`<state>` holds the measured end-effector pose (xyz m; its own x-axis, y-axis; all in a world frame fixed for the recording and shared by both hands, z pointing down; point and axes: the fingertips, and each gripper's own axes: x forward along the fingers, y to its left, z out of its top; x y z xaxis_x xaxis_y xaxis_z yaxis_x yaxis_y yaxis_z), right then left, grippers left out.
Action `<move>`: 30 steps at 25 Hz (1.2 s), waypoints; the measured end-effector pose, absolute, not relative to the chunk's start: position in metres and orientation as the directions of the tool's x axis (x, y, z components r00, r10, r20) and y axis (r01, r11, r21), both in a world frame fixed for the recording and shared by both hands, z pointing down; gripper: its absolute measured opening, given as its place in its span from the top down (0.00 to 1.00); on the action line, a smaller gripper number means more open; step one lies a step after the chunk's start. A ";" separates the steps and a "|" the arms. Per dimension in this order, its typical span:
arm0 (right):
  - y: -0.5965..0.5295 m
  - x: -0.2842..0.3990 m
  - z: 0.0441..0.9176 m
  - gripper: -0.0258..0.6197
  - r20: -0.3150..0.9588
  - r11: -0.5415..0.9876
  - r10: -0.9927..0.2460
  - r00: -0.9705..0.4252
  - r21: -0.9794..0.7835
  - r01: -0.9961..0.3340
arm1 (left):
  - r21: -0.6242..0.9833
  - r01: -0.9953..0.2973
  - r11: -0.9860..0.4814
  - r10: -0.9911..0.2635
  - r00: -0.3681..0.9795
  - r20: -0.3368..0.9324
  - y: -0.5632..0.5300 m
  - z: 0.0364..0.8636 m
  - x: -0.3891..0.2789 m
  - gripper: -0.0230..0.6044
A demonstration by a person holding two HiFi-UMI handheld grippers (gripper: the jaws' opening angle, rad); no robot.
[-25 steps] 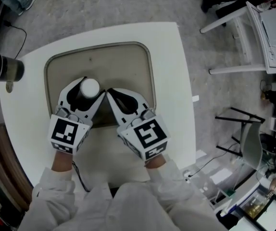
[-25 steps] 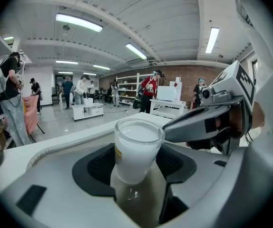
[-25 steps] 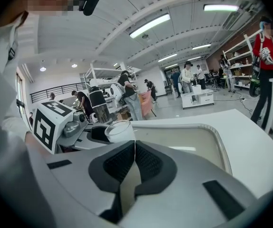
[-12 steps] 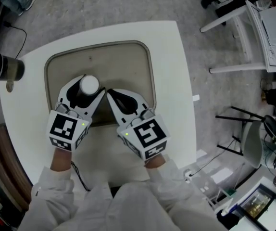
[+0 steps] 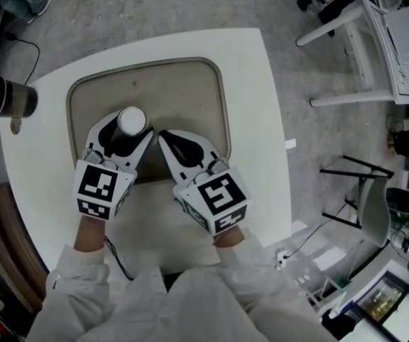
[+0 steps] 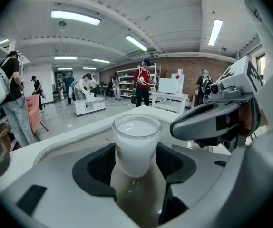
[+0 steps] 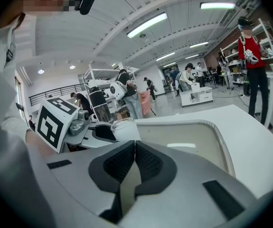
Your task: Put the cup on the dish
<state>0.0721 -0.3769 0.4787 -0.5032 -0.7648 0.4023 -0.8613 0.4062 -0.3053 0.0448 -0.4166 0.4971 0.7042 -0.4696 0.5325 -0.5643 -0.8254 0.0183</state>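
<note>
**Cup pinched over the dish**

The left gripper (image 6: pixel 135 161) has its jaws closed on the cup (image 6: pixel 135 144), black pads pressing both sides; the cup is upright and white inside. The right gripper (image 7: pixel 134 148) has its jaws pressed together with nothing between them.

In the head view the cup (image 5: pixel 132 120) sits in the lower left part of the beige dish (image 5: pixel 183 84). The right gripper (image 5: pixel 164 137) is just beside it, over the dish's lower middle. The dish lies on a white table (image 5: pixel 254 84).

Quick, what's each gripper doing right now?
Left gripper: closed on the cup.
Right gripper: closed, holding nothing.
</note>
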 end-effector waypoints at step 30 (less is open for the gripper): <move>-0.399 0.023 0.451 0.94 0.340 0.429 -0.817 -0.466 -0.183 -0.885 | 0.069 -0.633 -0.771 -0.551 0.717 0.426 -0.427 0.484 -0.045 0.55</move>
